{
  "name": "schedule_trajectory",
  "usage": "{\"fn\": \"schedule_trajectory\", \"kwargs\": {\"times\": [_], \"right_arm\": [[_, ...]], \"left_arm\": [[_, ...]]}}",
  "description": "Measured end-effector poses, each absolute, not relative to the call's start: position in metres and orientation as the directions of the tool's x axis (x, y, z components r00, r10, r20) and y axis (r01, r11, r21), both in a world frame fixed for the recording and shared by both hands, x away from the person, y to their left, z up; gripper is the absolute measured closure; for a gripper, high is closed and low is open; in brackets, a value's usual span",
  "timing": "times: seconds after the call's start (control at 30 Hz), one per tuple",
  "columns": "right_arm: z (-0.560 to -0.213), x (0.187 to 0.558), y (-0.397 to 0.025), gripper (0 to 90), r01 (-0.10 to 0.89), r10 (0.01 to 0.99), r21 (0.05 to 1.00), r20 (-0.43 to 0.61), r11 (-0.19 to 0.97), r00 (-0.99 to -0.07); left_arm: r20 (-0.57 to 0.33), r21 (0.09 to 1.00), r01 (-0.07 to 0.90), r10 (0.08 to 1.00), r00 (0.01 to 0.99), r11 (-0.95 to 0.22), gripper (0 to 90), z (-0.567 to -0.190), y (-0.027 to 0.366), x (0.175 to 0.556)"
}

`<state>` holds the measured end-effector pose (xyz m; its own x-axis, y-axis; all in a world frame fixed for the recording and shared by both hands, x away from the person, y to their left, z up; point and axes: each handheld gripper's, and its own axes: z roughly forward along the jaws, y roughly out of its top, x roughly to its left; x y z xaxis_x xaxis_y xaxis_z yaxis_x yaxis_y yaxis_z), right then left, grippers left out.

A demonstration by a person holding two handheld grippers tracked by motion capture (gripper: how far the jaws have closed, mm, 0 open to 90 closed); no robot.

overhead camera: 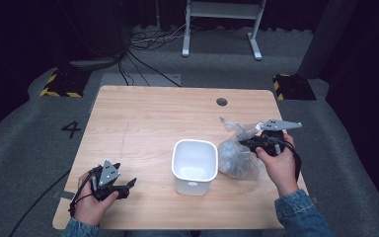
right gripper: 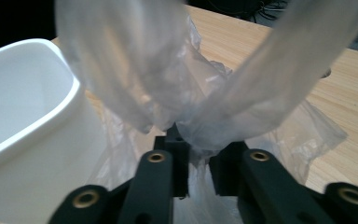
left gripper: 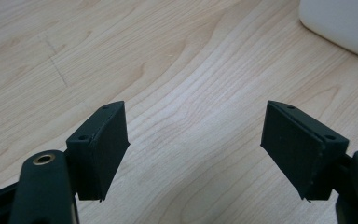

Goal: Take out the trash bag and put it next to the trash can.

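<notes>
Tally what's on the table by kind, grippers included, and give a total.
White bin: 1
Clear plastic bag: 1
Grippers: 2, left gripper open, right gripper clamped on the bag
Total: 4

A light wooden table [overhead camera: 143, 118] with a round cable hole [overhead camera: 221, 101] stood on grey carpet [overhead camera: 24, 143] marked with a black "4" [overhead camera: 71, 129]. Yellow-and-black striped blocks [overhead camera: 61, 84] flanked it. Behind, a white metal frame [overhead camera: 222, 24] and loose cables [overhead camera: 150, 39] met darkness.
</notes>
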<state>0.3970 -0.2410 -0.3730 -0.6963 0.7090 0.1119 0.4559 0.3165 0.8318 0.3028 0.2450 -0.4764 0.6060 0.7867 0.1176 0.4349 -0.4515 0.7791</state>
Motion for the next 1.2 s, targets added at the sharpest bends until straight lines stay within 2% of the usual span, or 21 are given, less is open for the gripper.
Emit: {"fn": "schedule_trajectory", "kwargs": {"times": [0.13,0.3,0.8,1.2], "right_arm": [[-0.37,0.391,-0.246,51.0,0.448,0.72,0.843,0.111,0.298,-0.685],[-0.365,0.383,-0.252,37.2,0.439,0.721,0.852,0.112,0.284,-0.684],[-0.352,0.354,-0.288,32.5,0.4,0.75,0.87,0.056,0.287,-0.659],[-0.365,0.341,-0.317,26.0,0.428,0.762,0.846,0.04,0.318,-0.646]], "left_arm": [[0.108,0.783,0.436,0.786,0.608,-0.444,22.6,-0.476,0.242,0.303],[0.113,0.79,0.426,0.788,0.606,-0.441,22.8,-0.474,0.242,0.302],[0.094,0.795,0.44,0.801,0.591,-0.418,23.4,-0.468,0.251,0.293],[0.087,0.782,0.472,0.821,0.564,-0.407,22.4,-0.466,0.267,0.289]]}}
